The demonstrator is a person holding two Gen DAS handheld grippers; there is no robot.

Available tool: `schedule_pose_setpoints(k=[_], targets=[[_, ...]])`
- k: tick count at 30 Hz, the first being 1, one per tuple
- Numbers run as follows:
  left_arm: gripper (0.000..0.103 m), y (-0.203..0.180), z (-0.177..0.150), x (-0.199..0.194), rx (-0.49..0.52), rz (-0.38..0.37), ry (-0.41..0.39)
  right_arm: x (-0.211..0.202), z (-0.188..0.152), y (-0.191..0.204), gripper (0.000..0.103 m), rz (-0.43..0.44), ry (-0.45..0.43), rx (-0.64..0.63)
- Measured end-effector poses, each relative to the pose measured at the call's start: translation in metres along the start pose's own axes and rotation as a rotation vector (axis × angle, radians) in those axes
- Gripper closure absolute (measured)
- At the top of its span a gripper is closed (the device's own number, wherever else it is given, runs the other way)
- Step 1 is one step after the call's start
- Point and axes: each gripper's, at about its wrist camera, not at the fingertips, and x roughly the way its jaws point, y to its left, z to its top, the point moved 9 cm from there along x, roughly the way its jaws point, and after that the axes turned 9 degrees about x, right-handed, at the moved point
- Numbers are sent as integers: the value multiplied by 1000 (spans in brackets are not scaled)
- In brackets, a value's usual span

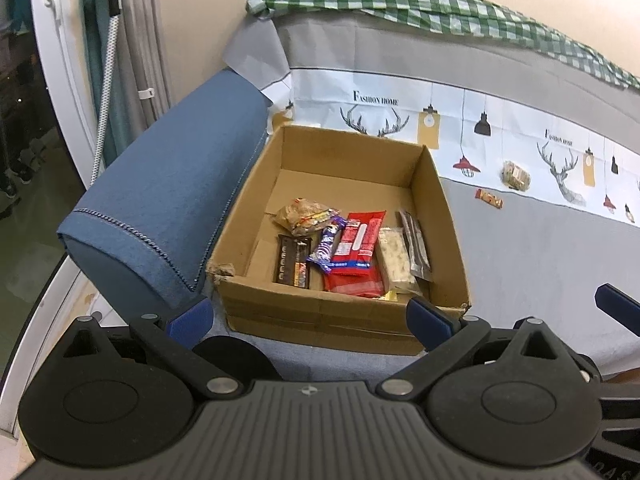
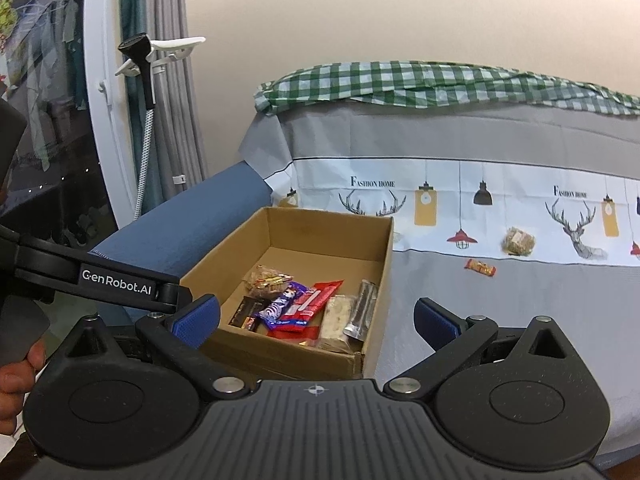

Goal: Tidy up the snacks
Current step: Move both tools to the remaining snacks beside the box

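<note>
Snacks fill box beside blue armrest, seemingly touching.

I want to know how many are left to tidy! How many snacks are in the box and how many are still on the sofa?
In the cardboard box: 6 that I can make out
On the sofa cover: 2, the orange bar and the brown packet
Total: 8

Left gripper and right gripper hover, jaws spread wide, empty.

Beige wall, gray curtain, blue sofa armrest.
</note>
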Motion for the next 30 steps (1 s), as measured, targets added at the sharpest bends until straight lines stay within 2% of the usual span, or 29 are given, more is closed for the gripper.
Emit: schedule_pose_setpoints(k=[7,10,15,20,27,30], targets=[[0,-40,33,24,43,-41,25,13,7,-46,1,-65,-15,87],[0,-70,57,42,54,-85,41,18,11,-82,1,-125,-29,131],[0,-132,105,86,30,-194,110,35,17,-154,1,-232,-27,183],[0,-213,157,169,-33,-288,228,61,36,-244,1,-361,-51,212],[0,-328,195,350,-120,-302,428,132,53,-378,1,-507,-49,241],[1,-355,196,419,-174,-278,490,171,52,-429,1,-546,-28,270]])
